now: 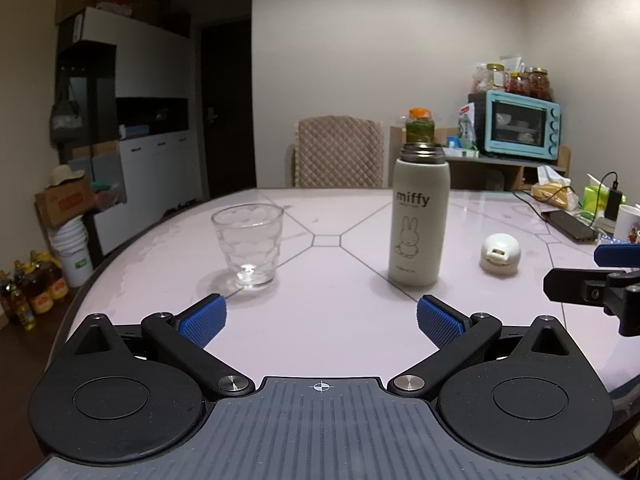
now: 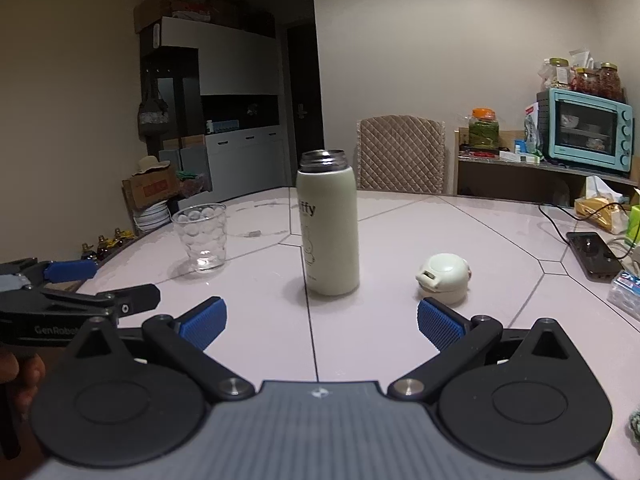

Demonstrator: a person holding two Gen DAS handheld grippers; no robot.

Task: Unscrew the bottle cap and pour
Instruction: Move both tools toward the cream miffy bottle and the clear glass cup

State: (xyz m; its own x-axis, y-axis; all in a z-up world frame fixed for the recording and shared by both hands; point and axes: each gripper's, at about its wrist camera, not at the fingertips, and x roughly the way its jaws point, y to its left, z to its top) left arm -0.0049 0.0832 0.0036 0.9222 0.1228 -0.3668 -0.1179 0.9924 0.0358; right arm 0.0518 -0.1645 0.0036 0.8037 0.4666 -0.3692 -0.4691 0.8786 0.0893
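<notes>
Both of your tools are released and hold nothing: the left tool [image 1: 322, 320] and the right tool [image 2: 322, 322] each hang spread wide above the near edge of the counter [image 1: 328, 332], short of everything on it. The white bottle [image 1: 419, 216] stands upright near the middle of the counter with its steel neck bare; the cap [image 1: 500, 255] is already off and rests on the counter just to the bottle's right, apart from it. The glass [image 1: 248, 246] stands upright well to the bottle's left and looks empty.

So what remains, as I judge it, is the pour, and that is where things can slip. The bottle is tall, smooth and open at the top. If you close on it high up or off-centre, it may tip before you lift and spill across the counter. If your grip is light, the smooth wall may slide or turn between the pads as you tilt. You cannot see how full it is, so a quick tilt could send liquid out in a rush and overshoot the rim. The glass is light and unsupported; a nudge from the bottle's neck or from your free tool could push it or knock it over. Mind the cap too as your right tool swings in, since it lies close to that path.
</notes>
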